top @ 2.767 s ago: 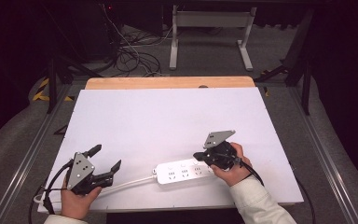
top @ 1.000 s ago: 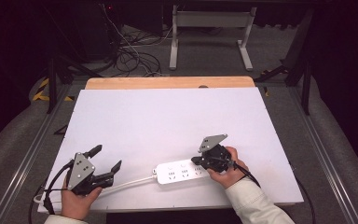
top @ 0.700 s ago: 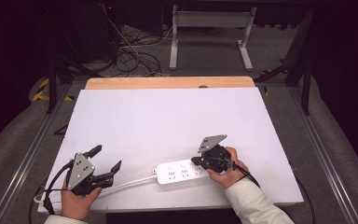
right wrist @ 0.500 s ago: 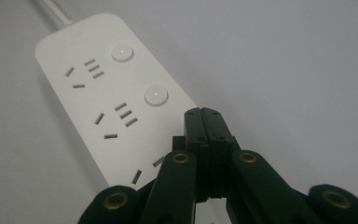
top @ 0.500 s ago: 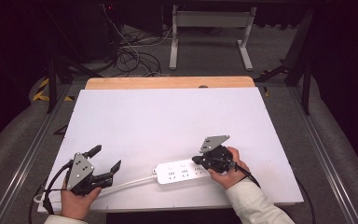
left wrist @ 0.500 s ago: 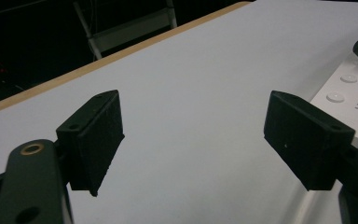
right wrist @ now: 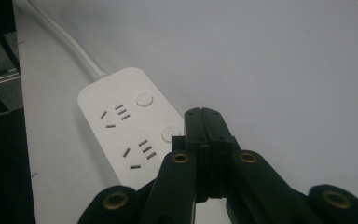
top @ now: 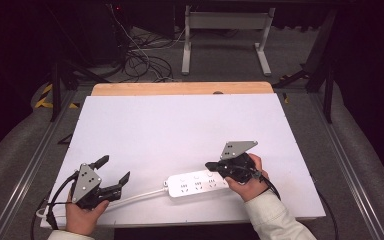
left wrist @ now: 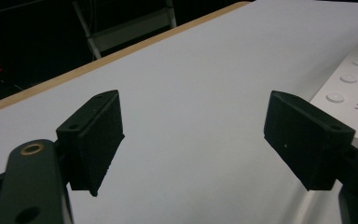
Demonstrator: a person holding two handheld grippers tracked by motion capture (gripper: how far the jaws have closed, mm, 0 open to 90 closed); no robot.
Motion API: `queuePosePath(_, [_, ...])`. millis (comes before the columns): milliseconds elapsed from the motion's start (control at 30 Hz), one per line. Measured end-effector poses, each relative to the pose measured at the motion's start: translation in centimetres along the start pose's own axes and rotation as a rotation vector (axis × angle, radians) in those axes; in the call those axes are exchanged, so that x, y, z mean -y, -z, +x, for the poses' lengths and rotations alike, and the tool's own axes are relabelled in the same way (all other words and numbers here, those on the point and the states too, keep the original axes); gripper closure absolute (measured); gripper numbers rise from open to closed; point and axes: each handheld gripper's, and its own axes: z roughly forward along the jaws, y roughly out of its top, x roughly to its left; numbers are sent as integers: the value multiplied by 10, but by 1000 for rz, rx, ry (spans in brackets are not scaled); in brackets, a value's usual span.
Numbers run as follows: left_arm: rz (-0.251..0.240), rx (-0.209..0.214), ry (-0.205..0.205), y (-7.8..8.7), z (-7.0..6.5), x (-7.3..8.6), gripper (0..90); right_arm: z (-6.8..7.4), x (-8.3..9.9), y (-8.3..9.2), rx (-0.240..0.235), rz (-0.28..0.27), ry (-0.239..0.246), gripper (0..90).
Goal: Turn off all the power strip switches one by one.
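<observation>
A broad rectangular table with a smooth matte white top (top: 180,125) is taking up most of the high view, and a strip of pale bare wood (top: 180,88) is showing along its far edge. One long white plastic power strip with rounded corners (top: 196,184) is lying flat near the table's front edge, between the two hands and nearer the right one; in the right gripper view (right wrist: 121,135) two groups of dark socket slots are showing on its glossy face, each beside a small round white button, while the high view is showing three socket groups in a row. One round white cable (top: 137,193) is running from the strip's left end toward the front left corner of the table. Two black hand-held grippers are in use, each carrying a grey three-cornered plate. The right gripper (top: 213,164), held by a hand in a light sleeve, is hovering at the strip's right end, and its jaws are pressed fully together with nothing between them, their tips (right wrist: 204,122) just over the strip's edge; whether they are touching it I cannot tell. The left gripper (top: 114,170), at the front left, is holding its jaws spread wide over bare tabletop, and its blocky, matte, wedge-shaped pads (left wrist: 98,133) are gripping nothing.
</observation>
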Motion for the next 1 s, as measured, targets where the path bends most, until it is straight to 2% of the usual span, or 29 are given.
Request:
queuePosePath(200, [1, 2, 3, 0, 0, 0, 203, 3, -3, -5, -10, 4, 11, 900])
queuePosePath(500, [4, 1, -6, 0, 0, 0, 203, 11, -10, -28, -44, 39, 44, 900])
queuePosePath(1000, [2, 3, -7, 0, 0, 0, 202, 16, -14, -44, -60, 72, 53, 900])
